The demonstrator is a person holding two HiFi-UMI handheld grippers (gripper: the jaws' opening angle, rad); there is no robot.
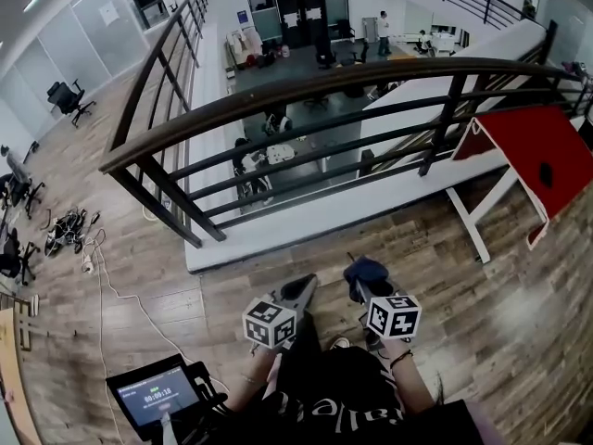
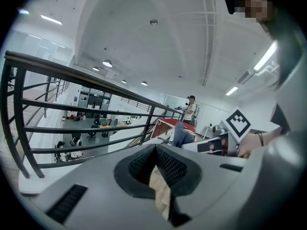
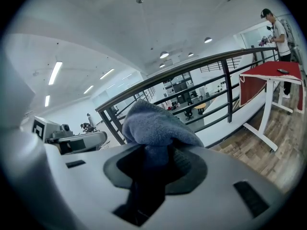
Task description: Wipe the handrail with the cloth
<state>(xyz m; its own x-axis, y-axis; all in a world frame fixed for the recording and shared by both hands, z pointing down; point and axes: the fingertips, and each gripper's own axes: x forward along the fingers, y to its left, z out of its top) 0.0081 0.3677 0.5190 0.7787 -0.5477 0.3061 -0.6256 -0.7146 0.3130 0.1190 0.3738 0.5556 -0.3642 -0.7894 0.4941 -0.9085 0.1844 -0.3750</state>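
**Holding the cloth short of the handrail, wipe not begun**

The right gripper (image 1: 363,284) has its jaws clamped on a blue-grey fleece cloth (image 3: 154,122), and a bunched wad sticks out past the tips. The left gripper (image 1: 306,290) has its jaws pressed together with nothing between them. Both sit on the near side of the handrail (image 1: 306,86), below it and well apart from it. The cloth is not touching it.

The cloth looks soft, light and floppy. It should wrap over the rounded rail top, and it may drag and bunch on a dry surface. The grip is on the gathered part, which looks secure enough. The handrail looks rigid, dark, smooth, long and curved.

Horizontal bars (image 1: 306,151) and posts run under the handrail. A red-topped table (image 1: 547,146) stands by the handrail's right end and could crowd wiping there. A timer tablet (image 1: 156,395) and a white cable (image 1: 116,290) lie on the wood floor well back from the handrail, to the left. Nothing visible lies between the cloth and the handrail.
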